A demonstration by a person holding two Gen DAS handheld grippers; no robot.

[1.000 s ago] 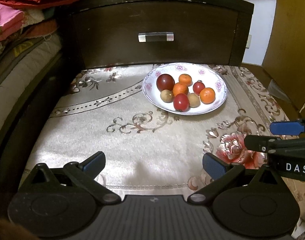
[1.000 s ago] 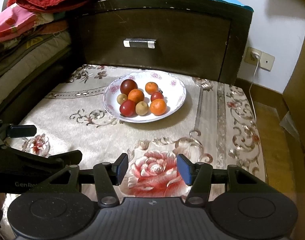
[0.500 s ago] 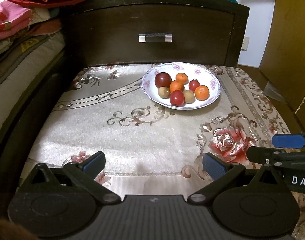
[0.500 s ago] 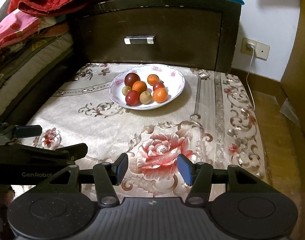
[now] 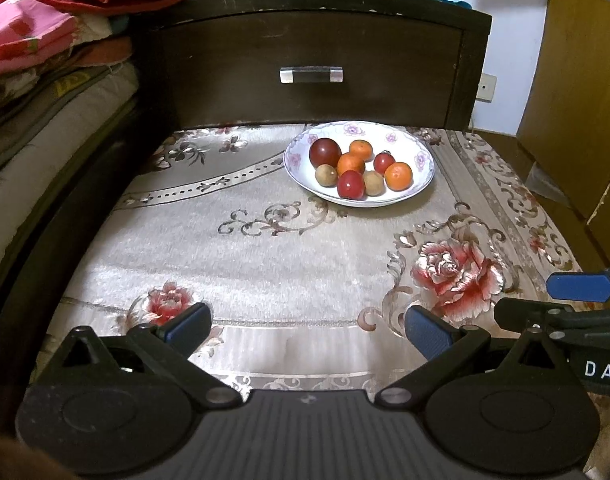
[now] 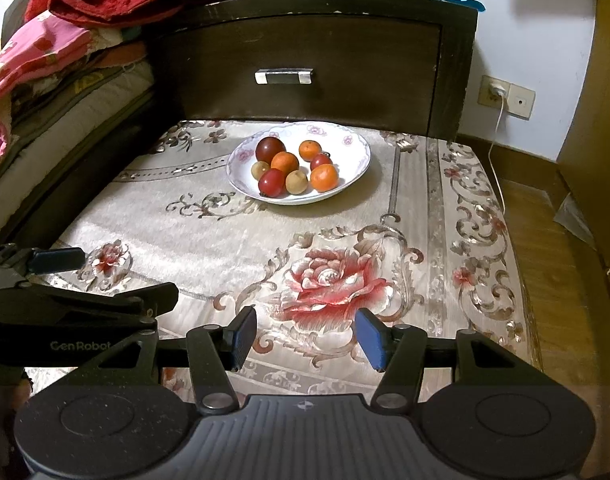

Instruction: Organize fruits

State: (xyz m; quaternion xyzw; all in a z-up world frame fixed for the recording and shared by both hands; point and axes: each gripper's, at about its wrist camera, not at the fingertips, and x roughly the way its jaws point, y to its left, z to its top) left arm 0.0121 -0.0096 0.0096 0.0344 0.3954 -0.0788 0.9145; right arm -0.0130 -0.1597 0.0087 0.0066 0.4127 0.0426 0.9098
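1. Fruits sit heaped in a white floral plate point(image 5: 423, 160) at about 12 o'clock in the left wrist view, on a flowered cloth point(image 5: 265, 248) below a dark drawer front point(image 5: 313, 68). A dark red plum point(image 5: 325, 152) lies at the heap's 10 o'clock edge, and an orange tangerine point(image 5: 398, 176) at 4 o'clock. The left gripper point(image 5: 307, 328) hovers released, holding nothing.
2. In the right wrist view the plate point(image 6: 355, 160) lies at 12 o'clock, well apart from the right gripper point(image 6: 305, 338), whose fingers are spread and empty. The left gripper point(image 6: 105, 276) shows at 9 o'clock.
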